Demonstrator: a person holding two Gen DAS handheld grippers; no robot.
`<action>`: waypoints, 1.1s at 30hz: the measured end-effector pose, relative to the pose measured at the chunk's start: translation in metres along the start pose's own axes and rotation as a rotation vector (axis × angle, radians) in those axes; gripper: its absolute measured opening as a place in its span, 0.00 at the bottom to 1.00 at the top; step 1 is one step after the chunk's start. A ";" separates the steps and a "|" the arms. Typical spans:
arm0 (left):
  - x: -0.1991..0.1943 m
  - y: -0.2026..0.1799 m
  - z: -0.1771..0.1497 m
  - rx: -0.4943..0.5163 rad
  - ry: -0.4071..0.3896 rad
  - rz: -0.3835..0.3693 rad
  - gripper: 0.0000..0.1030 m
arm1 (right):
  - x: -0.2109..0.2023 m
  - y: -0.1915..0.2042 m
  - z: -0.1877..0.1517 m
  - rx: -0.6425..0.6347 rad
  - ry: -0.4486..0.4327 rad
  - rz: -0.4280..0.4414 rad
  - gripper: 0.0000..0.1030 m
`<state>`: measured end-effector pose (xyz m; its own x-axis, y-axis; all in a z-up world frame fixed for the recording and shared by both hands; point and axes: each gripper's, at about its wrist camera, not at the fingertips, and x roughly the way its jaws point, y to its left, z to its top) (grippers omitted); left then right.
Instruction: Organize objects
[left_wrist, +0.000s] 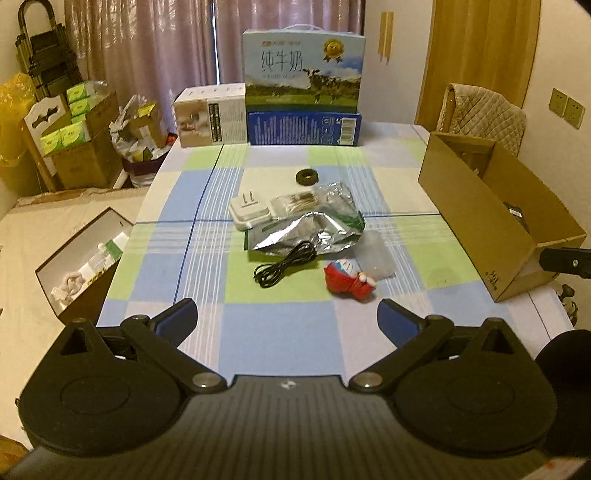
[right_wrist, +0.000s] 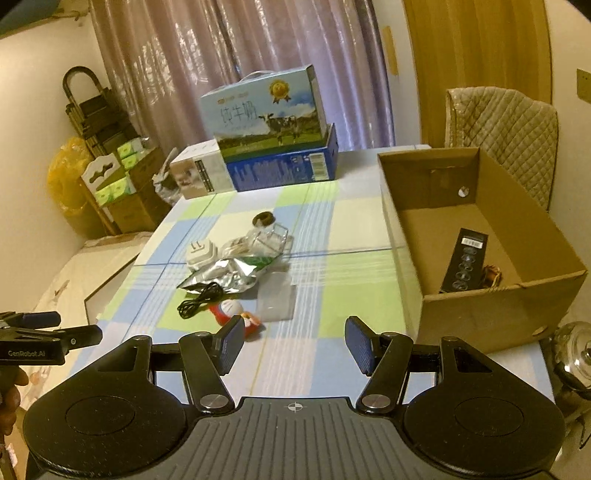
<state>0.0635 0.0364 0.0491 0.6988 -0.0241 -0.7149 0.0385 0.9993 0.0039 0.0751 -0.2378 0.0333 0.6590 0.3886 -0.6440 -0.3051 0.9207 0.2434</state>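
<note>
A heap of small items lies mid-table: a white plug adapter (left_wrist: 246, 212), a silver foil pouch (left_wrist: 314, 229), a coiled black cable (left_wrist: 284, 264), a red and white toy (left_wrist: 351, 280), a clear plastic bag (left_wrist: 375, 254) and a black ring (left_wrist: 307, 176). My left gripper (left_wrist: 288, 314) hangs open over the near cloth, short of the cable, nothing between its jaws. My right gripper (right_wrist: 293, 341) is open and empty, its left finger just before the toy (right_wrist: 236, 314). The cardboard box (right_wrist: 535, 288) to the right holds a black remote (right_wrist: 465, 260).
Milk cartons (left_wrist: 303, 70) and a white box (left_wrist: 212, 118) stand at the table's far edge. A padded chair (right_wrist: 502, 125) is behind the cardboard box. An open box (left_wrist: 85, 258) sits on the bed at left. A glass object (right_wrist: 576, 354) is near the table's right corner.
</note>
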 end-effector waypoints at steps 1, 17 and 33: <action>-0.001 0.001 -0.001 0.000 -0.001 -0.001 0.99 | 0.000 0.001 -0.001 0.000 0.000 0.001 0.56; -0.031 -0.002 0.008 0.008 -0.054 0.009 0.99 | -0.005 0.013 -0.007 -0.034 -0.010 0.027 0.56; -0.001 0.002 0.007 0.074 -0.059 -0.103 0.99 | 0.018 0.016 -0.010 -0.087 -0.025 -0.009 0.56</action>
<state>0.0683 0.0385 0.0545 0.7291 -0.1306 -0.6718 0.1638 0.9864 -0.0141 0.0752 -0.2166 0.0187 0.6785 0.3818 -0.6276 -0.3567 0.9181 0.1728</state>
